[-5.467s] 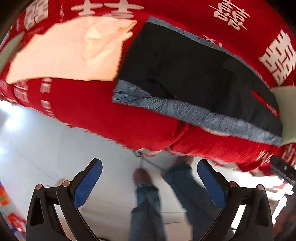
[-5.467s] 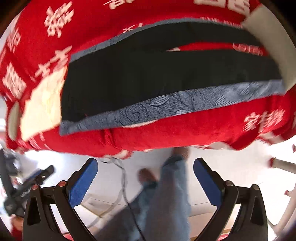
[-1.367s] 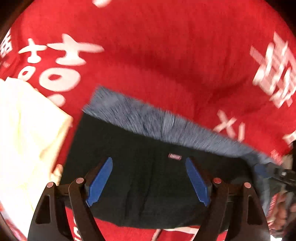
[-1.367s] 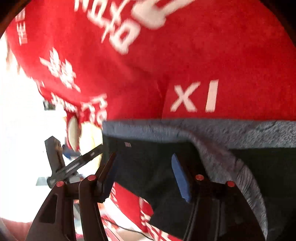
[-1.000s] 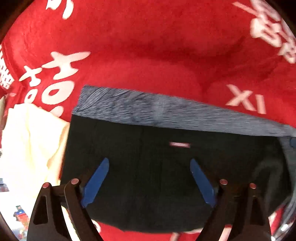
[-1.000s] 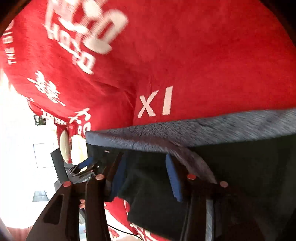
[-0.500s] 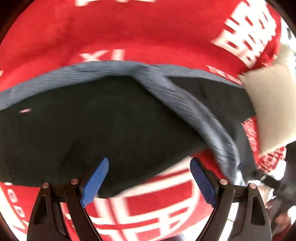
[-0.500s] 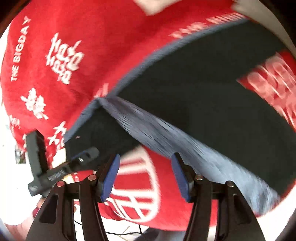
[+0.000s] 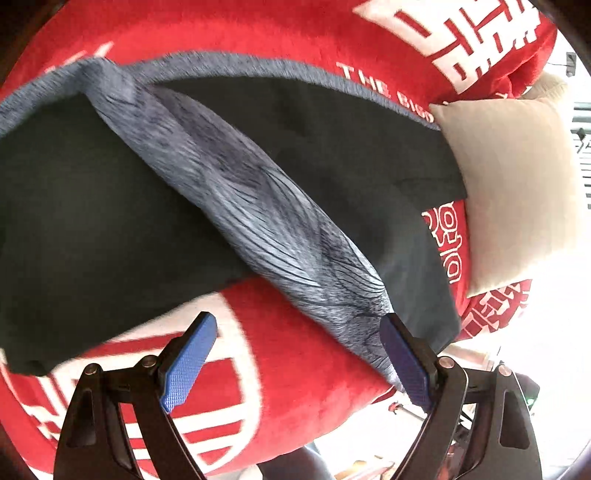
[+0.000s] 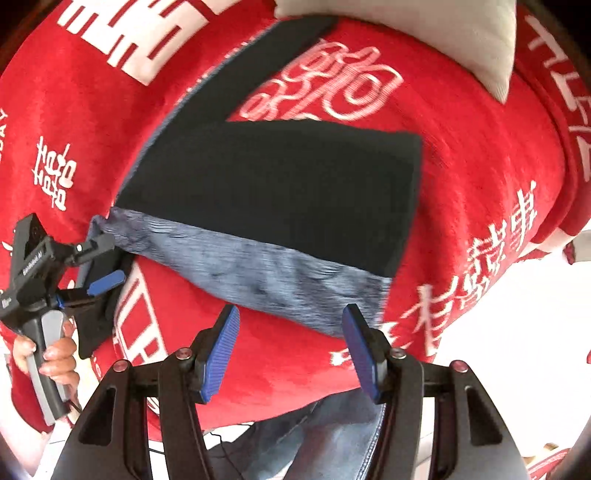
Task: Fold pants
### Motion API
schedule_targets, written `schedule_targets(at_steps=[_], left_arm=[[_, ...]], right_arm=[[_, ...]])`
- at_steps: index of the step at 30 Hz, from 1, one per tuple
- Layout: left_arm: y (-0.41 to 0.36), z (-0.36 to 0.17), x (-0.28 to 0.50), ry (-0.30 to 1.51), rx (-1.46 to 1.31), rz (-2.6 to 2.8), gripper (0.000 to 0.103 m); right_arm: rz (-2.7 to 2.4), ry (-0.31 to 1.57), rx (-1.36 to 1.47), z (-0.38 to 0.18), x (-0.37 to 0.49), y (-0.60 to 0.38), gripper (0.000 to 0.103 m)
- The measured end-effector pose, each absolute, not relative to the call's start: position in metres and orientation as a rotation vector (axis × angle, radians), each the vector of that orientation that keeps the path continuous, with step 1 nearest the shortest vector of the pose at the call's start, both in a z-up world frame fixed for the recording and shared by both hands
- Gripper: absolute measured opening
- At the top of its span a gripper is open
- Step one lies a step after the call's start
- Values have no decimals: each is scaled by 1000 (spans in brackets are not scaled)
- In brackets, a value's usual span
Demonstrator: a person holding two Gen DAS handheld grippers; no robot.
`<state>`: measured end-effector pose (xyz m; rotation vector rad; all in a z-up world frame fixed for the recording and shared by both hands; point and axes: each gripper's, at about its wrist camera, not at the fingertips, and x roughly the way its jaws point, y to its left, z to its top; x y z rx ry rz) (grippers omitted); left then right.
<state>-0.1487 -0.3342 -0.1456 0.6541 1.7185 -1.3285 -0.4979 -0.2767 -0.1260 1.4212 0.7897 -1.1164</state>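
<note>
- The left tool (image 9: pixel 295 363) is held low over the near edge of the bed, its two blue pads spread wide apart with nothing between them; the grey side stripe (image 9: pixel 258 206) of the pants runs down to just beside its right pad.
- In the right wrist view the left tool (image 10: pixel 101 258) is seen at the far left, gripped by a hand (image 10: pixel 55 354), its fingers at the grey corner of the pants; whether cloth is touched there cannot be told.
- The right tool (image 10: pixel 291 349) is held just off the near edge of the grey stripe, its pads apart and empty.
- One pair of pants (image 10: pixel 280 188) is counted: black with grey side stripes, lying flat on the red blanket (image 10: pixel 480 177), one leg folded across the nearer part and the other leg (image 10: pixel 258 62) stretched away toward the far side.
- Two tools are counted, each with two blue pads.
- One beige pillow (image 9: pixel 517 192) lies at the right of the left view, touching the pants' far end; it also shows at the top of the right view (image 10: pixel 424 29).
- The blanket carries white characters and lettering.
- Blue-jeaned legs (image 10: pixel 314 435) are seen below the right tool.
</note>
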Motion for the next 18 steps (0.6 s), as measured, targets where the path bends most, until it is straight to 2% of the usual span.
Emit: schedule_targets(at_steps=[5, 9, 10, 12, 13, 14, 15, 18], left_arm=[[-336, -151, -172, 1734, 676, -1289, 91], [-339, -153, -177, 1739, 655, -1261, 90], [-339, -154, -179, 1741, 652, -1253, 84], [-341, -156, -182, 1741, 657, -1245, 76], [-342, -156, -184, 1732, 658, -1243, 65], [-342, -155, -185, 1734, 638, -1263, 51], [-343, -156, -186, 1754, 625, -1276, 21], [-343, -152, -186, 1754, 574, -1282, 12]], right_arm=[[-1056, 830, 1447, -144, -517, -273, 62], [-974, 791, 1504, -155, -531, -270, 62], [-954, 791, 1502, -158, -531, -271, 61], [-921, 775, 1501, -160, -531, -273, 48], [-909, 763, 1511, -161, -531, -274, 44], [-898, 747, 1522, -162, -532, -275, 29], [-886, 736, 1539, -164, -532, -276, 12], [-814, 654, 1597, -159, -536, -281, 7]])
